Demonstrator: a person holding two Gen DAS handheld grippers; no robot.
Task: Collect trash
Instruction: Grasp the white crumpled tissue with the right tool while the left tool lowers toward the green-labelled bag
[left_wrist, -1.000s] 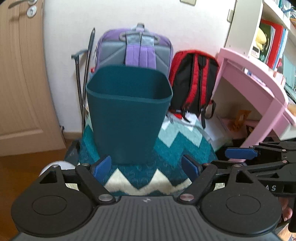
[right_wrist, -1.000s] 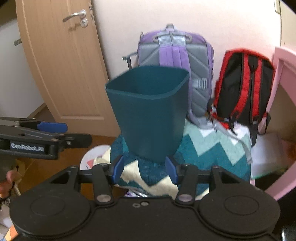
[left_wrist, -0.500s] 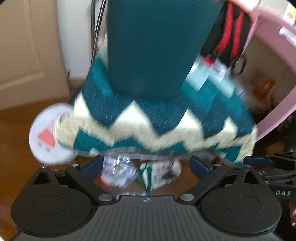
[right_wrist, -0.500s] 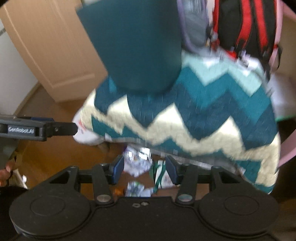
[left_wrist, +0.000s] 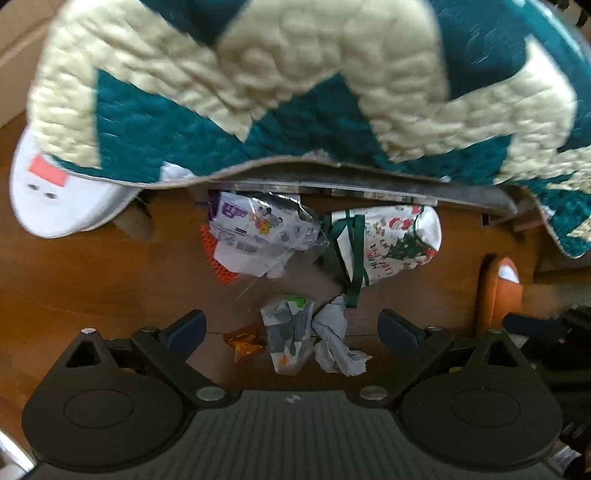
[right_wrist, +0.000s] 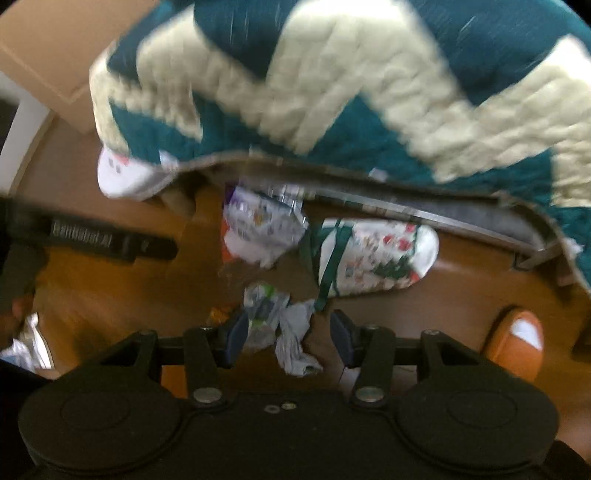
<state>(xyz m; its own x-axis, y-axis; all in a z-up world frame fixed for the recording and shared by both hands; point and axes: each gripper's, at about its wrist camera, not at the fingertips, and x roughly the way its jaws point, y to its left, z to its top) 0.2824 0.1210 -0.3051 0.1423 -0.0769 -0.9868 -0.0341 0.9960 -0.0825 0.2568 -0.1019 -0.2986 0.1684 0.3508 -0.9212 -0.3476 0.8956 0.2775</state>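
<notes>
Trash now fills both views — a second ago the teal bin did. Crumpled grey paper (left_wrist: 338, 341) and a wrapper (left_wrist: 288, 334) lie on the floor between the left gripper (left_wrist: 291, 326)'s spread fingers; right gripper (right_wrist: 288, 334) likewise open, empty — ready to pick.

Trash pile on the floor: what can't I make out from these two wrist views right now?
- Purple-printed wrapper: its far end runs under the quilt edge in both views.
- Orange mesh piece: mostly covered by that wrapper.
- Orange candy wrapper: right wrist view is motion-blurred, a smear only.
- Christmas bag: print legible only in part.
- Orange slipper: partly hidden behind the right gripper in the left view.
</notes>
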